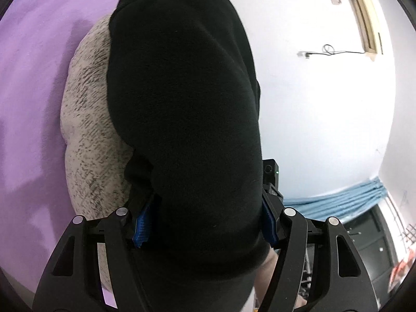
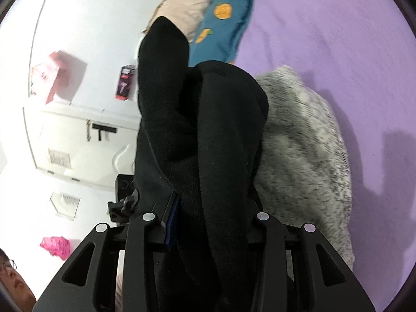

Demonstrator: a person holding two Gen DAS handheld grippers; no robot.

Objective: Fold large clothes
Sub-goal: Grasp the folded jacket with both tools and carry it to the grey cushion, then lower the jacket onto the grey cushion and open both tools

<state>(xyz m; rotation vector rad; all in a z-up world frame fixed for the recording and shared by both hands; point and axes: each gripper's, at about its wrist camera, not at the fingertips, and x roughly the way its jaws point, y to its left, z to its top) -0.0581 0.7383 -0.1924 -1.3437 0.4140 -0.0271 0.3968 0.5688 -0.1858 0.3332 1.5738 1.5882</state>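
A large black fleece garment [image 1: 182, 98] fills the middle of the left wrist view and hangs over my left gripper [image 1: 205, 223], whose blue-padded fingers [image 1: 141, 226] press on it from both sides. My right gripper [image 2: 210, 221] is likewise shut on the black garment [image 2: 221, 143], which is bunched in folds between its fingers. A grey speckled fuzzy garment [image 1: 88, 130] lies on the purple bed sheet [image 1: 36, 78] just behind the black one; it also shows in the right wrist view [image 2: 306, 140]. Both fingertips are hidden by cloth.
A teal garment with orange patches [image 2: 223, 26] and a beige cloth [image 2: 187, 2] lie at the bed's far end. White walls, a window [image 1: 364, 15], blue curtain [image 1: 343, 202], white cabinet [image 2: 78, 135], pink box [image 2: 59, 75] and a person's face [image 2: 10, 280] surround the bed.
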